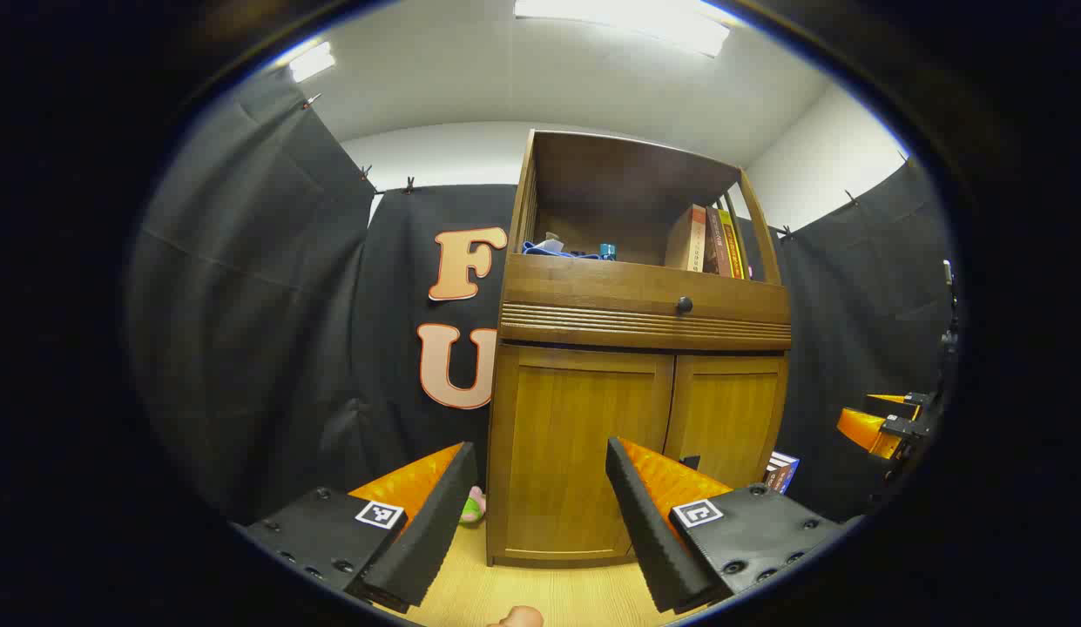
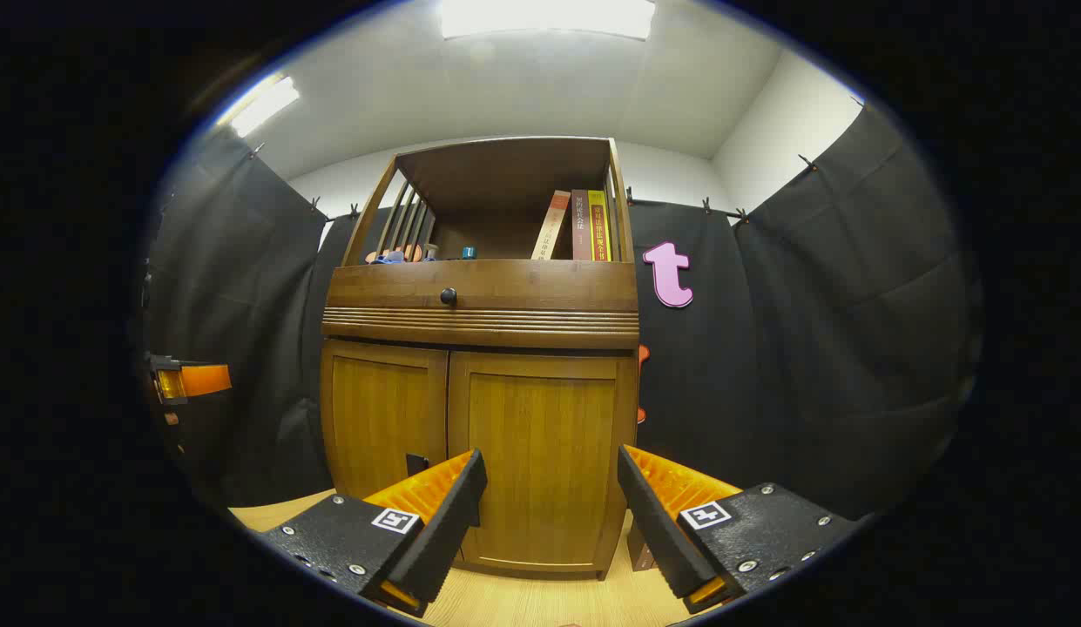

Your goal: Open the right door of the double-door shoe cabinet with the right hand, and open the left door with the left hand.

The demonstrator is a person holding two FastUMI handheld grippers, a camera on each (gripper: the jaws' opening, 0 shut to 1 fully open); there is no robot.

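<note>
A wooden shoe cabinet [image 1: 640, 300] stands against the black cloth wall, both lower doors closed. In the left gripper view the left door [image 1: 575, 435] faces my left gripper [image 1: 540, 514], which is open and a short way in front of it. The right door [image 1: 727, 418] is beside it. In the right gripper view my right gripper [image 2: 549, 514] is open in front of the right door [image 2: 540, 453], with the left door [image 2: 383, 418] to its side. Nothing sits between either pair of fingers. The other gripper [image 1: 884, 427] shows at the right edge, and the left one [image 2: 187, 383] at the left edge.
A drawer with a dark knob [image 1: 684, 305] sits above the doors. The open top shelf holds books [image 2: 579, 226] and small blue items [image 1: 562, 250]. A small box [image 1: 782, 470] stands right of the cabinet, a pink-green toy [image 1: 473, 507] left of it. The floor [image 2: 540, 605] is light wood.
</note>
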